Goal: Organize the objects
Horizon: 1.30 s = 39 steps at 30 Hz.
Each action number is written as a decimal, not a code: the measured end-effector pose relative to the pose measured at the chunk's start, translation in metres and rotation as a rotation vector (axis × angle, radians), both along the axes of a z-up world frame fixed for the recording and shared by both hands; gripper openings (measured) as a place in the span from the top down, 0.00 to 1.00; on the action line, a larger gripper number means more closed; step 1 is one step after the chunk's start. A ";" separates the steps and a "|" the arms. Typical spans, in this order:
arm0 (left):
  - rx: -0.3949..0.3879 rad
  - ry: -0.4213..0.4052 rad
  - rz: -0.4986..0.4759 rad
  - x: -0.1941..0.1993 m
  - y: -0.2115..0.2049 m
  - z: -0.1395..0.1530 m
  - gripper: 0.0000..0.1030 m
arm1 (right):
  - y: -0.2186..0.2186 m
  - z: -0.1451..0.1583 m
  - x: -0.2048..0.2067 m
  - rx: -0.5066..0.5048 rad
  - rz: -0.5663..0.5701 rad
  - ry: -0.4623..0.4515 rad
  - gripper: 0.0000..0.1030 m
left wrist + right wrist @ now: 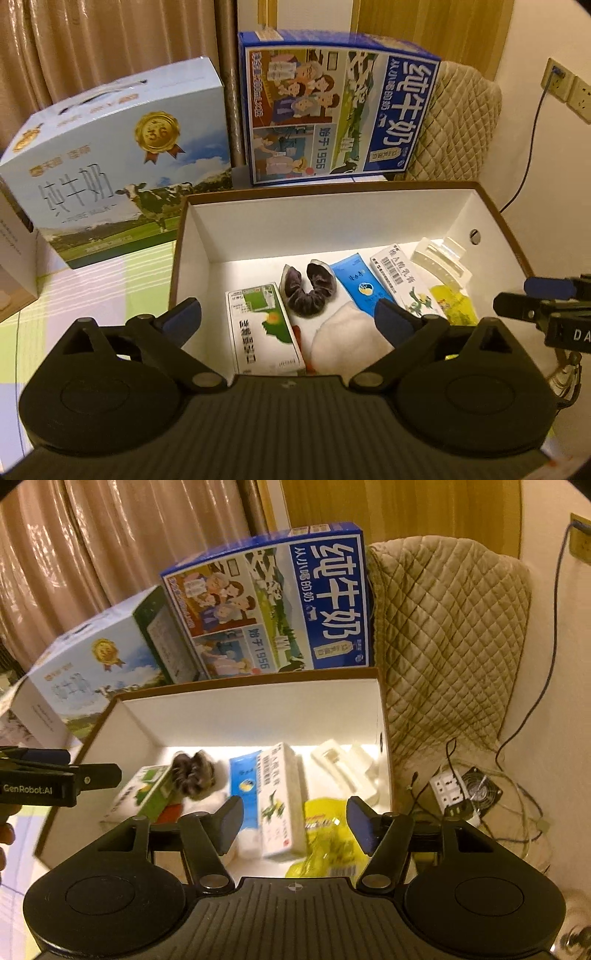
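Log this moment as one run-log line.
stage: items in white open cardboard box | left gripper: open, empty | right gripper: open, empty | both above box

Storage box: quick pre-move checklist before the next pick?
1. Left tongs empty, jaws wide apart: ok.
2. Right tongs empty, jaws apart, nothing pinched: ok.
3. Storage box open, far half of its floor bare: ok.
4. Items lying flat: not ok. The white carton leans on the blue pouch in the right wrist view.
5. Yellow bag fully inside the box: cannot tell, its near edge is hidden.
6. More items left outside to sort: cannot tell.
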<state>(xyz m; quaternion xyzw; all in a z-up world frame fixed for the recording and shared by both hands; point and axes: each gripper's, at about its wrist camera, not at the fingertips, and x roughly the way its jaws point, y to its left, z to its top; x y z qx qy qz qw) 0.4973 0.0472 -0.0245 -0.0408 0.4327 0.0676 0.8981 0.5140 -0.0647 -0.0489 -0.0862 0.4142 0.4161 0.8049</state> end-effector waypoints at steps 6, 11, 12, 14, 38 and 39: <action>0.009 -0.025 0.010 -0.036 -0.010 0.017 0.01 | -0.021 0.012 -0.028 0.015 0.000 0.028 0.41; 0.040 -0.046 0.020 -0.067 -0.027 0.029 0.01 | -0.037 0.019 -0.054 -0.003 0.032 0.009 0.41; 0.050 -0.052 0.018 -0.075 -0.031 0.031 0.01 | -0.040 0.020 -0.058 -0.004 0.034 0.009 0.41; 0.052 -0.055 0.026 -0.088 -0.039 0.034 0.01 | -0.049 0.023 -0.067 -0.007 0.032 0.010 0.41; -0.017 0.037 0.157 -0.234 -0.087 0.039 0.01 | -0.134 0.035 -0.167 -0.058 0.119 0.043 0.40; -0.017 0.037 0.153 -0.237 -0.088 0.039 0.01 | -0.135 0.036 -0.172 -0.059 0.120 0.042 0.40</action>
